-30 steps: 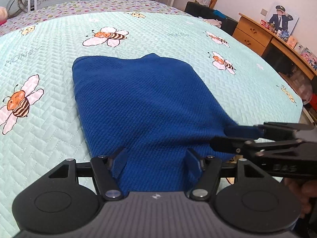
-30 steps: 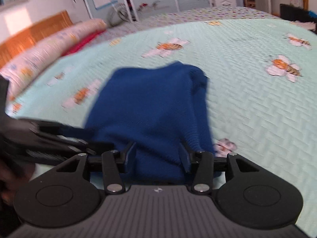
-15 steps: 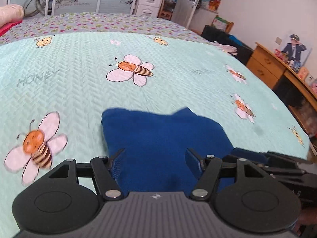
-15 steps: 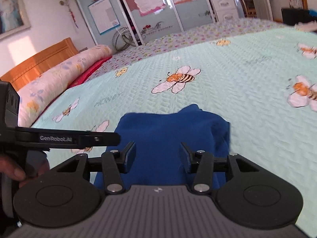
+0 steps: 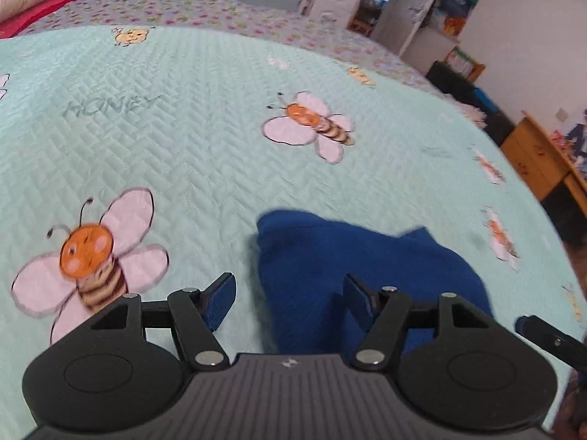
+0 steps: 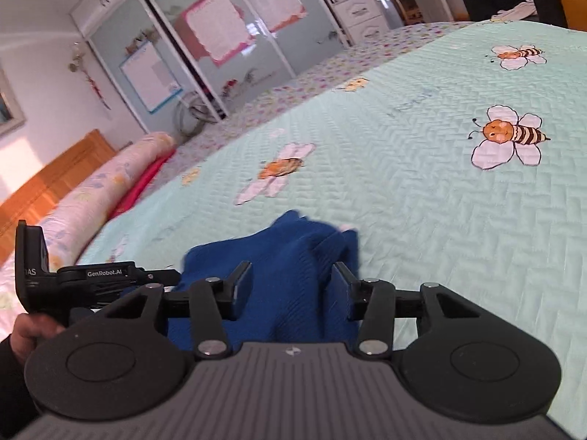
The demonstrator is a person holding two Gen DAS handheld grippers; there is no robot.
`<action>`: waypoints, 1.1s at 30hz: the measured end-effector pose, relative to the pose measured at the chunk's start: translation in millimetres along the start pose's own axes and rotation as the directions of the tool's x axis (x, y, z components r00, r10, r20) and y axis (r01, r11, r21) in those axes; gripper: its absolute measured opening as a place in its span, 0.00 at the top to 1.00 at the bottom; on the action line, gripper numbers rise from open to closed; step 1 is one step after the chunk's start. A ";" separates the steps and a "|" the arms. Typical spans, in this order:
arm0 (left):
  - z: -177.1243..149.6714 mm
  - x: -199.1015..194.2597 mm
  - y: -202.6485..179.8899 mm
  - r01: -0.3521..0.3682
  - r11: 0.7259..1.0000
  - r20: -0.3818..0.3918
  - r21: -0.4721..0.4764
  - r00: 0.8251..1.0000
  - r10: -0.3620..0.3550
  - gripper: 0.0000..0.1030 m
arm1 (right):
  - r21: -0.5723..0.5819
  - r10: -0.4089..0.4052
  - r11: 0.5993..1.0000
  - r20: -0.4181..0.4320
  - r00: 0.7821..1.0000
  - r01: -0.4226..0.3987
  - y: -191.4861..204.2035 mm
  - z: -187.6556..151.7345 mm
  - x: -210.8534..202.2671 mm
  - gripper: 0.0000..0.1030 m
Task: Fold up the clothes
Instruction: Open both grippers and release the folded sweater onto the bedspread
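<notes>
A folded dark blue knit garment (image 5: 367,267) lies on the mint quilt (image 5: 183,146) with bee prints. My left gripper (image 5: 288,280) hovers open over the garment's left edge. Its left finger (image 5: 220,300) is over bare quilt and its right finger (image 5: 357,304) over the blue knit. In the right wrist view the garment (image 6: 290,293) fills the gap of my right gripper (image 6: 291,267), whose jaws stand half apart and show no grip on the cloth. The left gripper (image 6: 161,277) comes in from the left of that view, held by a hand (image 6: 25,330). The right gripper's tip (image 5: 528,326) shows at the lower right.
Pillows (image 6: 91,198) and a wooden headboard (image 6: 44,179) line the left side of the bed. Wardrobe doors (image 6: 220,36) stand beyond the bed, and a wooden desk (image 5: 543,161) stands at its right. The quilt stretches far ahead of the garment.
Both views have swung up and the garment has slid toward the bottom of each. My left gripper has shifted left, so its left finger is now off the cloth. Both jaws kept their width.
</notes>
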State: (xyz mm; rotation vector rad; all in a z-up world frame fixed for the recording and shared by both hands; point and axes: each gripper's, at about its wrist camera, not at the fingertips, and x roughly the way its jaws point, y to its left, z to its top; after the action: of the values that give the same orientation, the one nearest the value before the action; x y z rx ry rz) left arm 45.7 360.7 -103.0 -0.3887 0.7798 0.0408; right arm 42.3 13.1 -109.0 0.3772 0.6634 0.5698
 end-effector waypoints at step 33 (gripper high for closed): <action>-74.9 -135.2 -98.6 -0.347 0.914 0.191 0.210 0.931 0.310 0.32 | -0.250 -0.314 0.920 -0.005 0.949 0.303 144.6 -23.4 -50.8 0.26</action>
State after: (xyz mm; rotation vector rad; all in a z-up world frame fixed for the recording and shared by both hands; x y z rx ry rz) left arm -84.0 256.9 -25.5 -0.0177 0.6811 0.2879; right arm -59.8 99.3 -30.3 0.0229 0.6709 0.3529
